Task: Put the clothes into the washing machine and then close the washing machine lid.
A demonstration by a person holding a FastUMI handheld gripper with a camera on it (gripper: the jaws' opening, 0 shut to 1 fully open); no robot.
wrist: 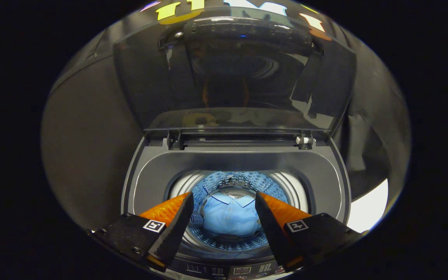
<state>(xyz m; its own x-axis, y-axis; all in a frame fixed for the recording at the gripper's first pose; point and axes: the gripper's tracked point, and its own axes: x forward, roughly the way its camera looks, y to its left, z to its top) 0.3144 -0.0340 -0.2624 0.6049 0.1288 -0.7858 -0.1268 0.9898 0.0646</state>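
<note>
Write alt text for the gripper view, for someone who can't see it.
A blue shirt lies in the drum of a top-loading washing machine whose lid stands raised. The hand-held gripper hovers open above the drum, fingers apart, gripping nothing.

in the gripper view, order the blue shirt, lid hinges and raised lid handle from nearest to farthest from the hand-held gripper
The hand-held gripper is open, above the drum.
1. Blue shirt: between and below the fingers, in the drum.
2. Lid hinges: beyond the drum, at the lid's base.
3. Lid handle: farthest, atop the raised lid.
</note>
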